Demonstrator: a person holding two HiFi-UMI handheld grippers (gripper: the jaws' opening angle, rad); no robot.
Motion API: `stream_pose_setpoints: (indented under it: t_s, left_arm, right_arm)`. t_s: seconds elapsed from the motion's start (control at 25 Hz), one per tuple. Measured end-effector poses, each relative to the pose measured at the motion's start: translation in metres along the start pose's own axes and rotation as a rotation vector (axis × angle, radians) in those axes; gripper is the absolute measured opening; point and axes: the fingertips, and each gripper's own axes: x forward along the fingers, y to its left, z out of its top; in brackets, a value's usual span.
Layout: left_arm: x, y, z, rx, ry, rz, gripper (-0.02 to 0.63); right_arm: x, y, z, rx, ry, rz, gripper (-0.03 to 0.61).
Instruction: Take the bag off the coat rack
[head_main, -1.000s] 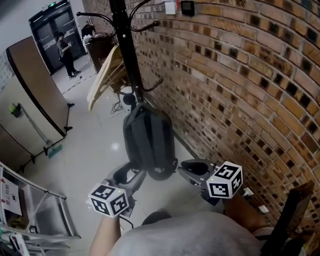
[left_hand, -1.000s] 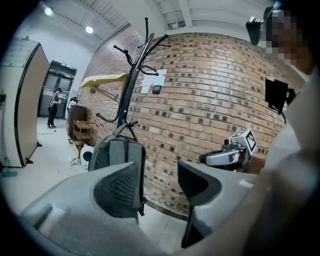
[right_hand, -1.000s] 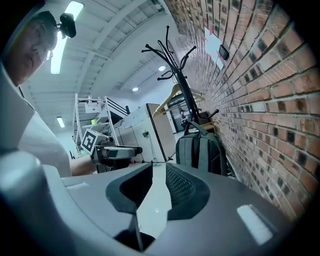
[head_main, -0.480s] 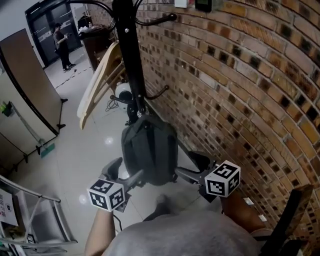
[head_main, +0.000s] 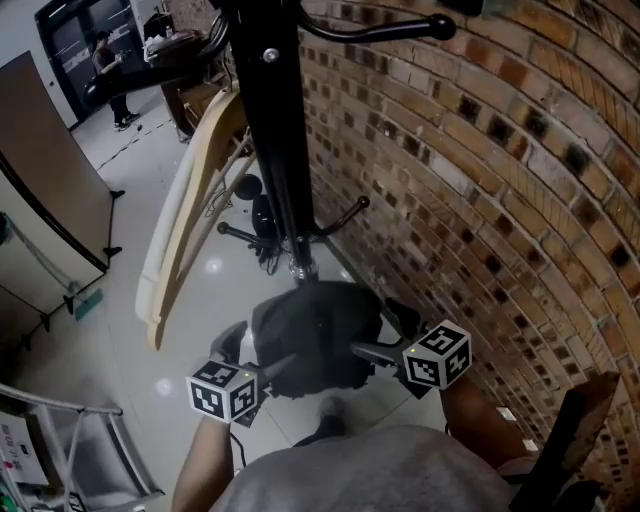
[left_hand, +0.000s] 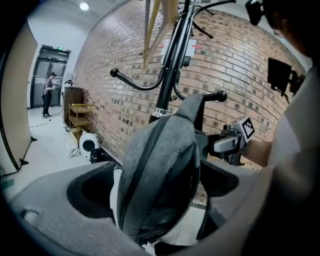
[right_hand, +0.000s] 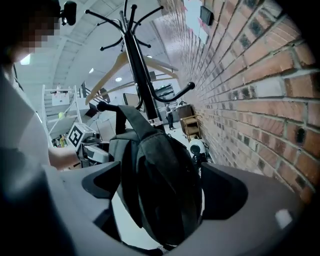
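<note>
Our left gripper (head_main: 255, 352) and right gripper (head_main: 385, 332) have jaws that have just been opening. They now stand wide, with the grey bag (head_main: 315, 335) between each pair, unclamped. It hangs by its strap from the black coat rack (head_main: 275, 130), beside the brick wall (head_main: 480, 180).

The left gripper (head_main: 255, 350) and right gripper (head_main: 385, 332) are now up against the bag (head_main: 315, 335), one on each side of it. Both pairs of jaws have just been opening, and the bag now sits between them, unclamped.
</note>
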Motion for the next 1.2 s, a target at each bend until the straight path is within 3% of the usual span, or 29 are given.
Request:
stream_pose_setpoints:
  t_s: [0.4, 0.52, 0.72, 0.88, 1.2]
  left_arm:
    - [0.022, -0.001, -0.005, -0.055, 0.034, -0.184, 0.565]
    - [0.022, -0.003, -0.005, -0.067, 0.040, -0.211, 0.559]
    - [0.022, -0.003, -0.004, -0.102, 0.040, -0.198, 0.418]
    - [0.015, -0.007, -0.001, -0.086, 0.046, -0.167, 0.316]
    - [-0.015, -0.032, 0.018, -0.044, 0.007, -0.142, 0.293]
  right_arm:
    - [0.031, -0.018, -0.017, 0.047, 0.048, 0.009, 0.495]
    - [0.032, -0.017, -0.017, 0.065, 0.063, 0.009, 0.452]
    - [0.031, -0.019, -0.017, 0.107, 0.082, -0.012, 0.322]
    - [0.025, -0.014, -0.015, 0.119, 0.091, -0.024, 0.262]
    - [-0.004, 0.014, 0.004, 0.094, 0.034, -0.009, 0.233]
